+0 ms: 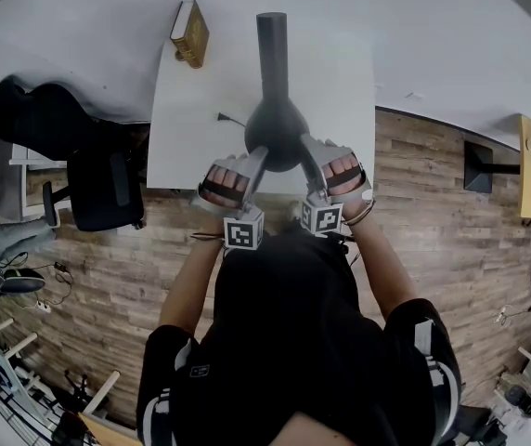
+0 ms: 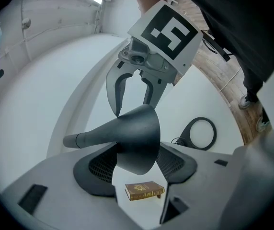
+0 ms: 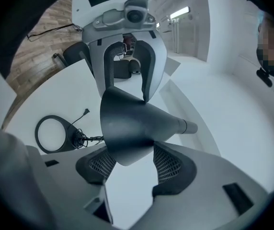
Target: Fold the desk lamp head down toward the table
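Observation:
The desk lamp's dark cone-shaped head (image 1: 275, 130) hangs over the white table (image 1: 187, 137), its neck (image 1: 272, 40) running away from me. My left gripper (image 1: 254, 158) flanks the cone's left side and my right gripper (image 1: 308, 149) its right side. In the left gripper view the cone (image 2: 134, 138) sits between my left gripper's (image 2: 136, 166) widely spread pads, with the right gripper (image 2: 133, 99) facing it beyond. The right gripper view mirrors this: the cone (image 3: 134, 128) lies between the right gripper's (image 3: 131, 166) open pads, opposite the left gripper (image 3: 125, 87). I see no pad pressing on the cone.
The lamp's ring-shaped base (image 2: 199, 133) with a coiled cable lies on the table below the head. A small brown book (image 1: 189, 33) lies at the table's far left corner. A black office chair (image 1: 103, 189) stands left of the table on the wood floor.

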Demonstrator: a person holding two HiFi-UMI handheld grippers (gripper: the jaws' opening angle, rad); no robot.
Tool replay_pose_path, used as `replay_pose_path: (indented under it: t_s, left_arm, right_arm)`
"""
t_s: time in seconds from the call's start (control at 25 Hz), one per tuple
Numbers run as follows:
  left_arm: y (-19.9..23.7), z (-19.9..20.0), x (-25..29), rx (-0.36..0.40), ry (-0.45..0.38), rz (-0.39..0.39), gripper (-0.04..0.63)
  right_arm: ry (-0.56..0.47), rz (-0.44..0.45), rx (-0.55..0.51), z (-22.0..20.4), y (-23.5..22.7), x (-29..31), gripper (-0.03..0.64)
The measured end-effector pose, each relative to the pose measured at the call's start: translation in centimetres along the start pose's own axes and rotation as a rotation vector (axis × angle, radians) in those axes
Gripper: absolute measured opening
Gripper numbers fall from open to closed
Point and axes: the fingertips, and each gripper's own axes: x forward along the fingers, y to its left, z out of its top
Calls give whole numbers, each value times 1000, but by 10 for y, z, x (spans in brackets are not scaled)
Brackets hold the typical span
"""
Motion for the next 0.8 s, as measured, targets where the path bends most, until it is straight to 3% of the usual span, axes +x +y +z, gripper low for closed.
replay_pose_path:
  t_s: [0.4,0.8]
  left_arm:
    - [-10,-5,11,10,10,-39,265]
    - [-6,-4,10,10,5,-24,265]
  right_arm:
    - [12,28,-11,-6,8,10,275]
    - [3,26,-7,-6,7,8,276]
